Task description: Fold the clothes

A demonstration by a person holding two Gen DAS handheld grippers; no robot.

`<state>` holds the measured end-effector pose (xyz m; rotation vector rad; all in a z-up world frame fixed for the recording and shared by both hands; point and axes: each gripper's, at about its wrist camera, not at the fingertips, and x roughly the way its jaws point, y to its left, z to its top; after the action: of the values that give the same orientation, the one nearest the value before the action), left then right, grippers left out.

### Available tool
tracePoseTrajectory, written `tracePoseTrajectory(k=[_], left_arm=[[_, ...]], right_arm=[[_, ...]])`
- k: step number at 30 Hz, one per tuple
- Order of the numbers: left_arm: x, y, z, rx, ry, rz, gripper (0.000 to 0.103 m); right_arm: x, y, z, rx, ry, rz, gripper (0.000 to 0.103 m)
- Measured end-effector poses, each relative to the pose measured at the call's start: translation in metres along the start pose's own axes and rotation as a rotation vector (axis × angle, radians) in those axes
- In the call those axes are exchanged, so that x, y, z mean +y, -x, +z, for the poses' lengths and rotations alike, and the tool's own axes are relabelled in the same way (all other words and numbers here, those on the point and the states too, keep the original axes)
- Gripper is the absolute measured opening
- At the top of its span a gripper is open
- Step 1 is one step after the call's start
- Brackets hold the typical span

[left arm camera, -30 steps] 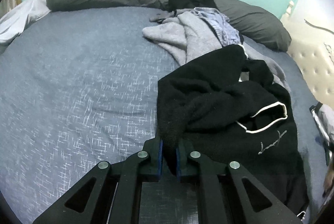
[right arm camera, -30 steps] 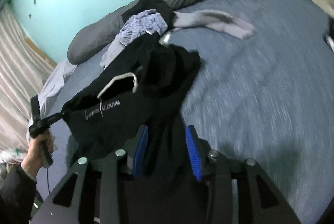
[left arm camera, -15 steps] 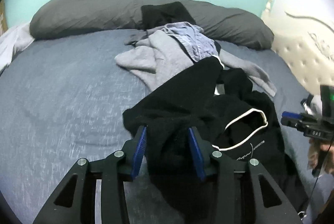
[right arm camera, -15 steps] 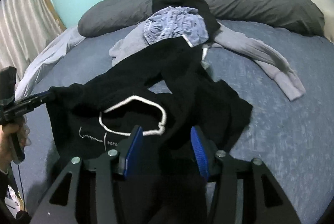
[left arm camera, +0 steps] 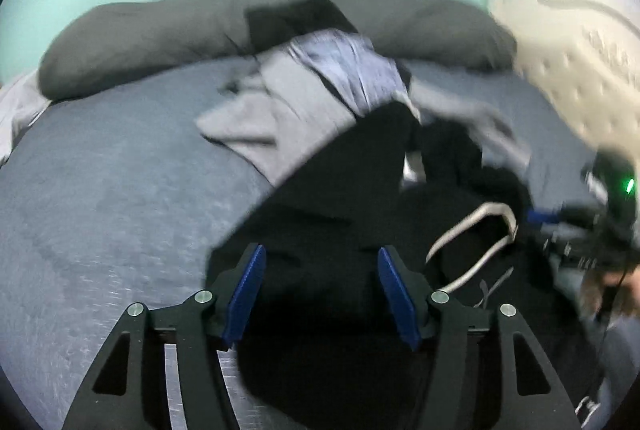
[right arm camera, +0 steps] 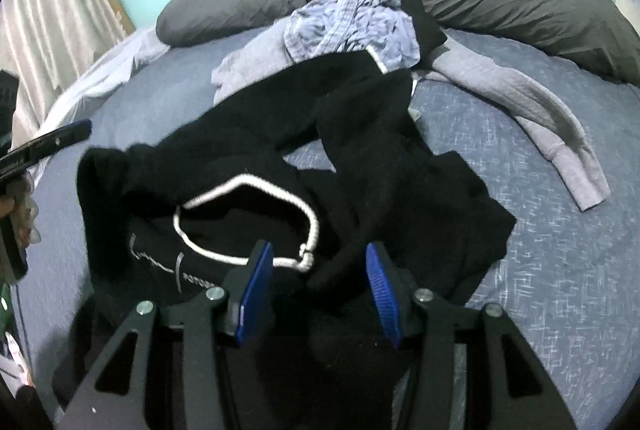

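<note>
The black hoodie (right arm camera: 280, 165) has a white script mark and small white letters on its chest, but they are too small and creased to read.

Both hand-held grippers point down with jaws apart.

The left hand-held gripper (left arm camera: 320, 294) has just been opening further, blue pads clear of the black cloth between them. The right hand-held gripper (right arm camera: 316, 294) stands open likewise, pads pressing on nothing, a hand (right arm camera: 18, 218) gripping the other handle.
</note>
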<state>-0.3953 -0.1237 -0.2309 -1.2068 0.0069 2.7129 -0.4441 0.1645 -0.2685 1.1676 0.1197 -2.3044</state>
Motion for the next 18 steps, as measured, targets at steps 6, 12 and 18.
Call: tracePoseTrajectory(k=[6, 12, 18], left_arm=[[-0.007, -0.037, -0.007, 0.053, -0.043, -0.005, 0.069], [-0.008, -0.03, -0.006, 0.012, -0.027, -0.052, 0.069], [-0.022, -0.038, -0.009, 0.027, -0.097, -0.055, 0.078]], right_arm=[[0.002, -0.019, -0.001, 0.047, 0.018, 0.004, 0.052], [0.003, -0.031, -0.001, 0.041, 0.044, -0.004, 0.051], [0.001, -0.035, -0.003, 0.024, 0.043, -0.011, 0.027]])
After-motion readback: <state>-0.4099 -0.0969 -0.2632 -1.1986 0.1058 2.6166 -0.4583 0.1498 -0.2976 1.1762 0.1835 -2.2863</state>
